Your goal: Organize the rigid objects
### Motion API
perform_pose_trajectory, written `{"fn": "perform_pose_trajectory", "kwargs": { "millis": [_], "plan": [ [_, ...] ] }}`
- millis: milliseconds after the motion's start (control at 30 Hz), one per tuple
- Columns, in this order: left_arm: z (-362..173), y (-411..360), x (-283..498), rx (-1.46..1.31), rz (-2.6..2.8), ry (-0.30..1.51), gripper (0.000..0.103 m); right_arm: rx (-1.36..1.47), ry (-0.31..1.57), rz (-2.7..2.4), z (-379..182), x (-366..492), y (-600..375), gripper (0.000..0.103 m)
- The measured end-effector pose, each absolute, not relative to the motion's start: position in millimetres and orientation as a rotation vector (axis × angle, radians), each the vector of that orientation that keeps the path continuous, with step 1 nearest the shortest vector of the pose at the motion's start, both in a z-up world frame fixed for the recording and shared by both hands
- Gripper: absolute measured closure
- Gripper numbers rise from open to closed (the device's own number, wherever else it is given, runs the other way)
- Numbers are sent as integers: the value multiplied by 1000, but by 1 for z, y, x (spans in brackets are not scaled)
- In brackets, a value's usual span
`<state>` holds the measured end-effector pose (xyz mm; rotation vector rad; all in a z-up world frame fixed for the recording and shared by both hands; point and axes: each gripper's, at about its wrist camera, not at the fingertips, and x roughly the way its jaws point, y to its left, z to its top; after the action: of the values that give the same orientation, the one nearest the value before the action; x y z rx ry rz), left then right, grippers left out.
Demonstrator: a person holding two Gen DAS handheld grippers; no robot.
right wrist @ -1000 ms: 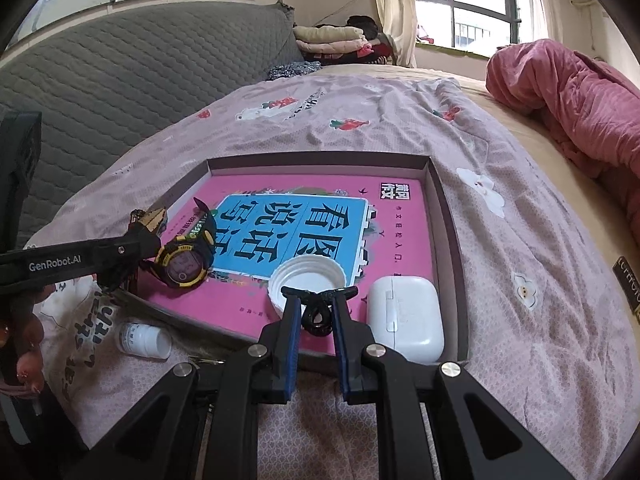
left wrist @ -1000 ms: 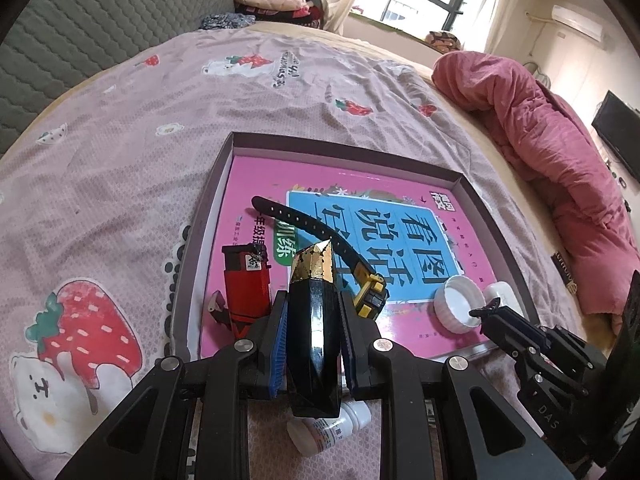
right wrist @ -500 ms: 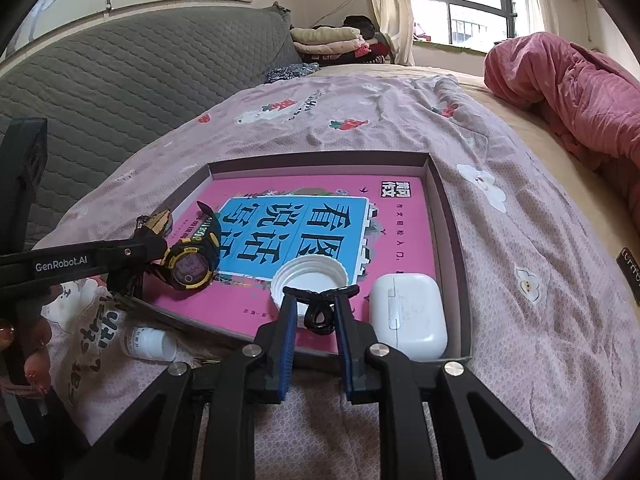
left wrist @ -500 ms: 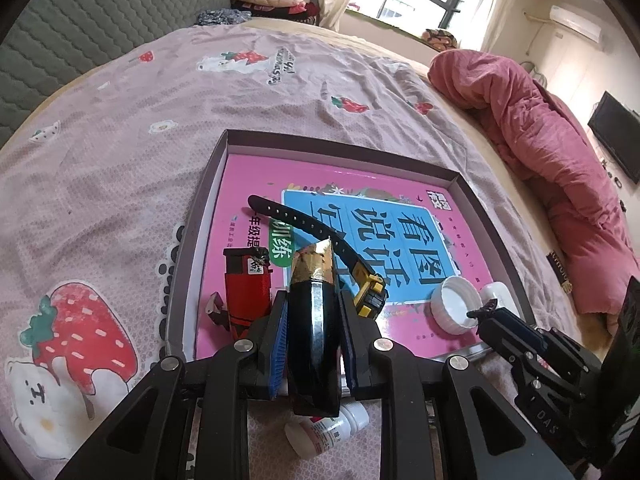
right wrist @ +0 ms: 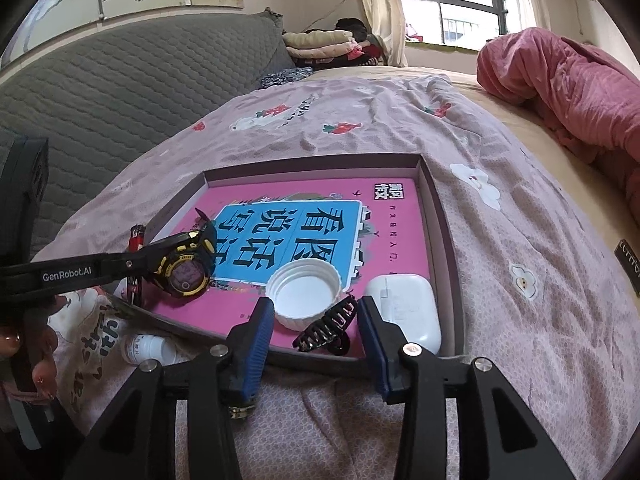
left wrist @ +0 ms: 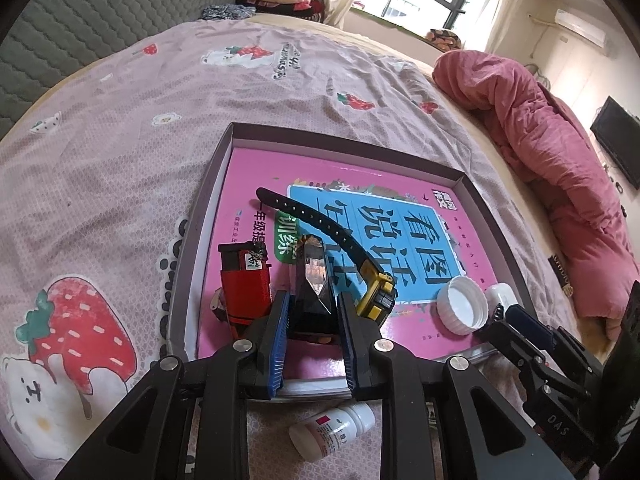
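Bed [left wrist: 120,128] under a shallow tray [left wrist: 208,184] lined with a pink book [left wrist: 256,168]. Left gripper [left wrist: 313,312] low over the tray's near edge, fingers spread around a black faceted bottle [left wrist: 314,292] lying lengthwise, gold tip away. Right gripper [right wrist: 316,320] likewise low, fingers parted around a black hair clip [right wrist: 326,330] lying diagonally beside a white cap [right wrist: 304,292].

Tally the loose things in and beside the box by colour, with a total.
Black: 2, faceted bottle, hair clip
Black-and-yellow: 1, watch
Red: 1, lighter
White: 3, cap, earbud case, pill bottle
Total: 7
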<state>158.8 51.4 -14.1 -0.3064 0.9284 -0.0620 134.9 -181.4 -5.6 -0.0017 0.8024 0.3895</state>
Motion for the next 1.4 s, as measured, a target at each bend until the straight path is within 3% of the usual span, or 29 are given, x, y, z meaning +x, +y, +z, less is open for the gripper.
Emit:
{"fn": "perform_pose_trajectory", "kwargs": {
  "millis": [267,367,667,900,967,1100,1400],
  "plan": [
    [-10,52,157,-305,-68,916,77,2,790,374,-4,135,-185,52],
    [-5,53,154,-321,-86,901,64,1,776,374,-1,134,-184,52],
    [5,45,148,-275,-103,884,48,-21,740,393,6,126,-179,52],
    [10,45,140,-259,-95,875,46,-40,721,414,11,119,-175,51],
    [11,44,138,-250,-93,873,38,-51,712,420,13,116,-173,51],
    [15,42,132,-232,-99,866,36,-72,698,422,17,108,-169,45],
    [23,45,118,-193,-102,862,35,-120,714,465,13,86,-153,45]
  ]
}}
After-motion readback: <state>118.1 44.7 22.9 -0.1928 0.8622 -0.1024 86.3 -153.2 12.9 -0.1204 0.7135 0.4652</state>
